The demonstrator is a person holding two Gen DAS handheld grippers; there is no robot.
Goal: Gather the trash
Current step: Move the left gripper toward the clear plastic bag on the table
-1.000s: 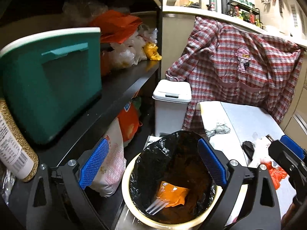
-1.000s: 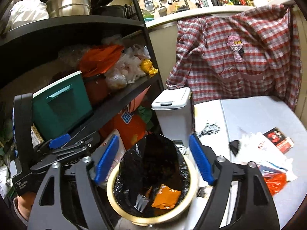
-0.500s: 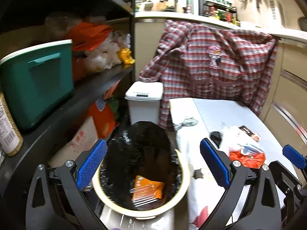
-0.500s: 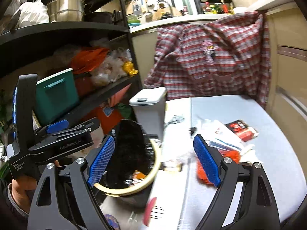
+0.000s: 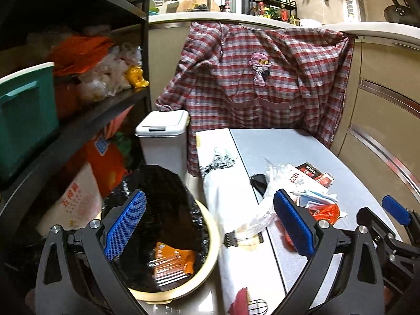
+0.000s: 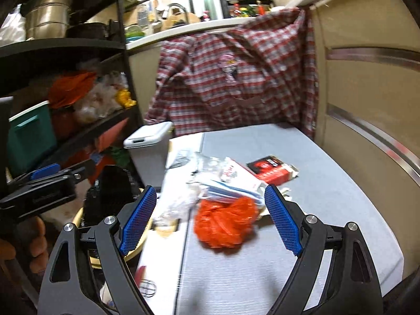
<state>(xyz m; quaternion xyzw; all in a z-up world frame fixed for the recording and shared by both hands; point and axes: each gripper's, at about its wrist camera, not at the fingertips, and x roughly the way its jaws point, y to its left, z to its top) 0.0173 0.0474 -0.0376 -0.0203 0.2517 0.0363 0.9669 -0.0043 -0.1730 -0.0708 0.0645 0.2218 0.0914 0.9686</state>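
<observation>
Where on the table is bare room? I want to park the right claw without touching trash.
Bare grey table lies between the trash pile and the cabinet fronts, and nearer than the orange bag. Crowded: the pile around the red packet.

Your blue-padded gripper (image 6: 210,220) frames an orange bag (image 6: 225,223) on the grey counter (image 6: 328,197); behind, a red-and-white plaid shirt (image 6: 236,84), a teal bin (image 6: 29,136).

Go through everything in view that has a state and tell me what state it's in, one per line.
left gripper: open, empty.
right gripper: open, empty, facing the orange bag.
round bin: open, black liner, orange wrapper inside.
white lidded bin: lid shut.
red packet: lying flat on the table.
plaid shirt: hanging over the counter edge.
</observation>
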